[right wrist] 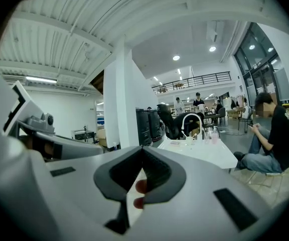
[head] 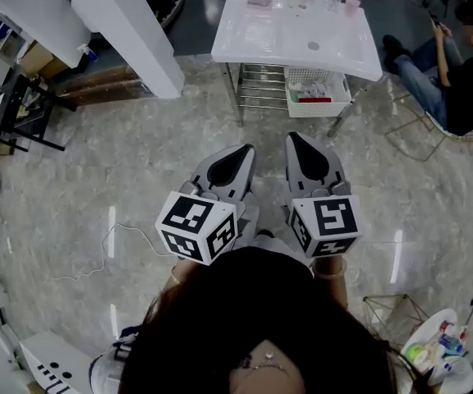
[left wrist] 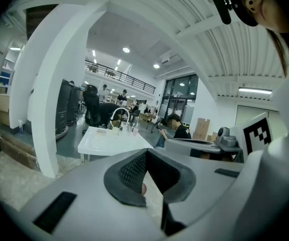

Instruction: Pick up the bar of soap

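Marbled grey floor [head: 97, 179], white sink [head: 245, 49] on a metal stand [head: 261, 90], bar of soap [head: 259, 1] lying on the sink's far rim, left gripper [head: 245, 149] and right gripper [head: 293, 138] side by side short of the sink, both clenched tight, empty.

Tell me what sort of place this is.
Probably an open-plan lab or workshop hall, not a bathroom: a freestanding white washbasin on a metal frame, a mezzanine railing and an office chair behind.
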Available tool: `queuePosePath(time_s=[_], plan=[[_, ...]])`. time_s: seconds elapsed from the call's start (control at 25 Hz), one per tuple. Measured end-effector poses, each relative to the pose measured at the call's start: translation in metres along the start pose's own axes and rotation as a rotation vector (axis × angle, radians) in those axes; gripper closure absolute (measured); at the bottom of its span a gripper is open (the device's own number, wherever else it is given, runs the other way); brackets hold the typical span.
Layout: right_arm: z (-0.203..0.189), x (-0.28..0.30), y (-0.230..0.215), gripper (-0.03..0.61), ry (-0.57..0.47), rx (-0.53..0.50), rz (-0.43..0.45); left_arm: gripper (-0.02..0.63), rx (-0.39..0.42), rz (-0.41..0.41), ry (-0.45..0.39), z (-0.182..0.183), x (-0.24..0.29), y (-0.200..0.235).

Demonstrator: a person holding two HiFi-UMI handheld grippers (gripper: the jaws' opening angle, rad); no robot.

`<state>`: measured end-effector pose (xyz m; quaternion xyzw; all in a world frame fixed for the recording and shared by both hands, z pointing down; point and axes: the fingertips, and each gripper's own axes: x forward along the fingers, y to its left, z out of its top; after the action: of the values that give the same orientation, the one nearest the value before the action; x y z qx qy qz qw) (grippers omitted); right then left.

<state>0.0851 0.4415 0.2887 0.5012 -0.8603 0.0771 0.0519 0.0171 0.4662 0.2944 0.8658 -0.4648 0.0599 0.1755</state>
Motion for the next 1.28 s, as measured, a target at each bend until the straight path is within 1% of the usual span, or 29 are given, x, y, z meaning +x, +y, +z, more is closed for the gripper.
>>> queuePosePath(time_s=[0.2,0.4,0.88,1.28], plan=[[-0.004,0.022,-0.007,0.571,0.013,0.007,-0.002,0.607,-0.007,0.003,0.001,0.005,0.017,0.019],[-0.001,0.059,-0.019,0.571,0.023,-0.005,-0.019,0.607,-0.003,-0.012,0.0,0.018,0.047,0.046],[0.022,0.15,-0.043,0.571,0.035,-0.023,-0.064,0.607,0.005,-0.064,0.001,0.063,0.112,0.115],[0.033,0.219,-0.052,0.571,0.047,-0.049,-0.109,0.607,-0.003,-0.103,0.0,0.086,0.149,0.172]])
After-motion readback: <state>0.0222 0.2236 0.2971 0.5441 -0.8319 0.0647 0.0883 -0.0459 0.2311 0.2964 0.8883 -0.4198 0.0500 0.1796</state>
